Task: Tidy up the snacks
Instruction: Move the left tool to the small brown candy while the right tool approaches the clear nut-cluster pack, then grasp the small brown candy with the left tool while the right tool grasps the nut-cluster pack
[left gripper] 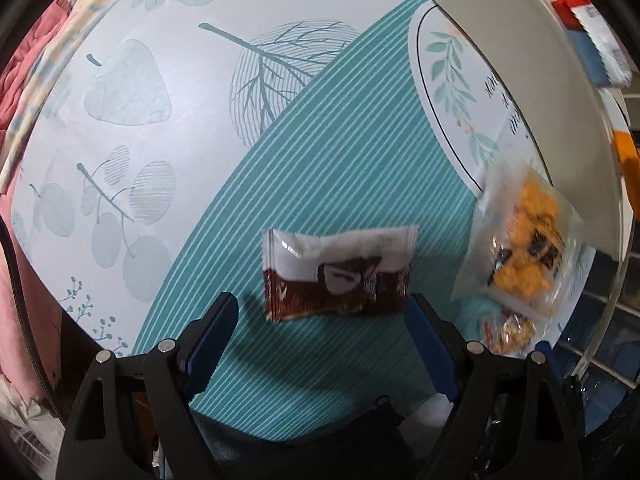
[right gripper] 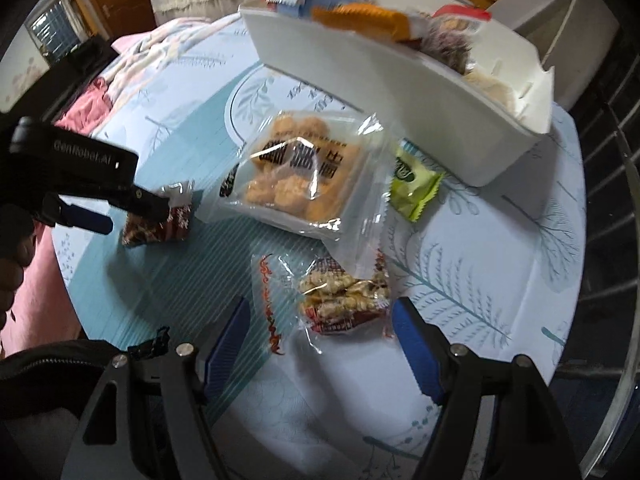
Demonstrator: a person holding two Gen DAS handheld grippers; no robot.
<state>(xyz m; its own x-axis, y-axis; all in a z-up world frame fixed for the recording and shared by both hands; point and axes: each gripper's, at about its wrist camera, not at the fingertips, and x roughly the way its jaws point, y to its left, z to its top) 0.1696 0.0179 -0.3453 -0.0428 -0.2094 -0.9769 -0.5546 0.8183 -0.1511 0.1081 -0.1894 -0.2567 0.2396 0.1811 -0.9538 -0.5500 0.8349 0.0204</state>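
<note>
A brown and white snack packet [left gripper: 336,276] lies flat on the teal striped part of the tablecloth. My left gripper [left gripper: 320,314] points down over it, open, its blue pads [left gripper: 216,328] on either side of the packet's near edge without touching it. In the right wrist view the left gripper [right gripper: 132,216] hovers over that same packet [right gripper: 160,224]. My right gripper [right gripper: 320,320] stands open just above a clear packet of nut candy [right gripper: 344,296], which lies between its fingertips, unpressed.
A clear bag of orange puffs [right gripper: 296,172] lies mid-table, with a green packet [right gripper: 412,180] to its right. Behind them stands a white bin [right gripper: 400,92] that holds several snacks. The round table [right gripper: 552,280] has a glass rim, and pink cloth [left gripper: 24,80] hangs at its left.
</note>
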